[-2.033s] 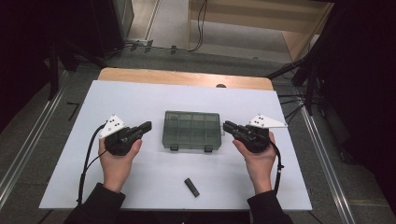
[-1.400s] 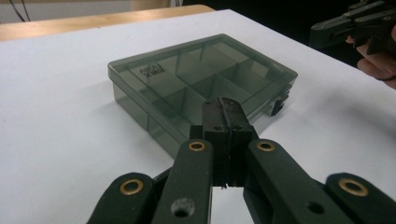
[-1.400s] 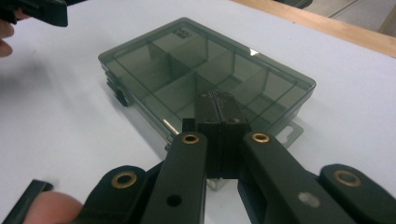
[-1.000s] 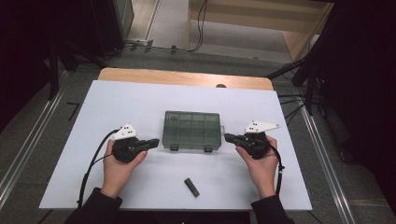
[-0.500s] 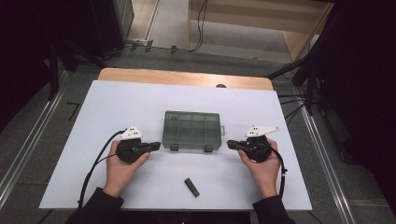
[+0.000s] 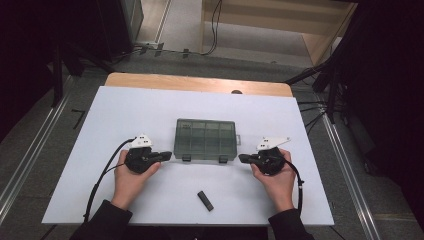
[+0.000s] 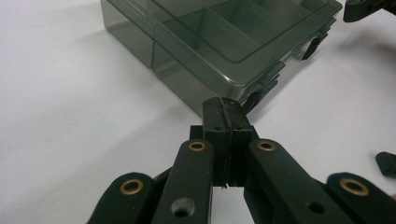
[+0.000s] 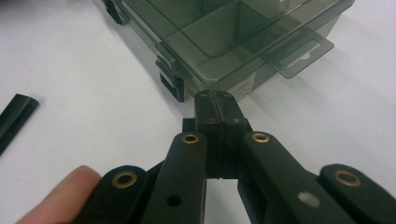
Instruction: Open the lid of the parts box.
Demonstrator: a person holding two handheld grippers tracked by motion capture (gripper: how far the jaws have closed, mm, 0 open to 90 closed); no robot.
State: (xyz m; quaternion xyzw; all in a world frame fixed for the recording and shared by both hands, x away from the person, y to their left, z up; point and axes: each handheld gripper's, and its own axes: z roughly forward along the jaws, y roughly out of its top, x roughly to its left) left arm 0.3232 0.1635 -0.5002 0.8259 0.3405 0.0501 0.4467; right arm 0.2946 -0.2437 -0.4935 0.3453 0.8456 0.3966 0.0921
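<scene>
**Closed box lies crosswise between two shut grippers**

The smoky clear compartment box (image 6: 205,139) sits mid-table, long axis running left to right, latches facing the near edge. The left gripper (image 6: 165,156) and right gripper (image 6: 244,158) point inward at its near corners, jaws pressed together on nothing. A small black piece (image 6: 205,200) lies nearer, well apart from the box. The white table (image 6: 125,115) stands in a dark room.

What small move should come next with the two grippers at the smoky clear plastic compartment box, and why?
Probably ease the left gripper tip under the near latch of the smoky clear plastic compartment box. Both latches look fastened, the lid is down, and the shut left and right gripper sit at its front corners, holding nothing.
</scene>
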